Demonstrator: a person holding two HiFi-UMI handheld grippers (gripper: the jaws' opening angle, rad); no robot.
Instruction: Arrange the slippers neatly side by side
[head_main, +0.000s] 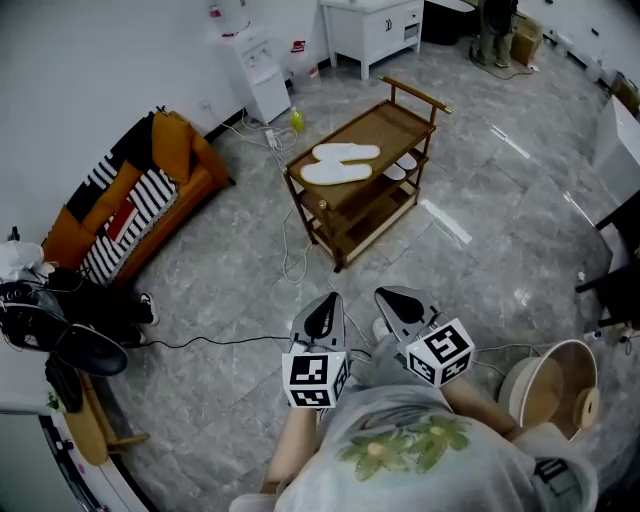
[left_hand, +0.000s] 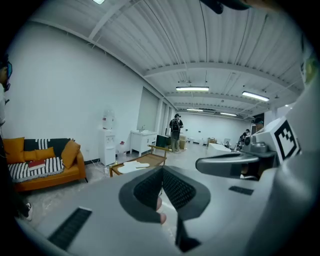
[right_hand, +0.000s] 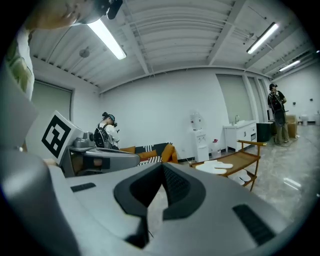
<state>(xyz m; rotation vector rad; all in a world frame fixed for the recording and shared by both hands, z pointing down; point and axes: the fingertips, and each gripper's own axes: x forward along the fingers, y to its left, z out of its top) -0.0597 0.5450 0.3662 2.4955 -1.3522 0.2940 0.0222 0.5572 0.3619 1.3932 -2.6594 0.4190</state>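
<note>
Two white slippers (head_main: 345, 152) (head_main: 336, 172) lie next to each other on the top shelf of a wooden cart (head_main: 400, 115) across the floor. The left gripper view shows them far off (left_hand: 131, 166), as does the right gripper view (right_hand: 216, 165). My left gripper (head_main: 323, 313) and right gripper (head_main: 397, 302) are held close to the person's body, well short of the cart. Both are shut with nothing in them: the left pads meet (left_hand: 161, 171), and so do the right pads (right_hand: 162, 168).
More white slippers (head_main: 400, 168) sit on the cart's lower shelf. An orange sofa (head_main: 130, 200) stands at the left, with a water dispenser (head_main: 255, 70) and a white cabinet (head_main: 375, 25) behind. Cables (head_main: 290, 250) trail over the floor. Dark shoes (head_main: 70, 335) lie at the left, a round wooden tub (head_main: 555, 385) at the right.
</note>
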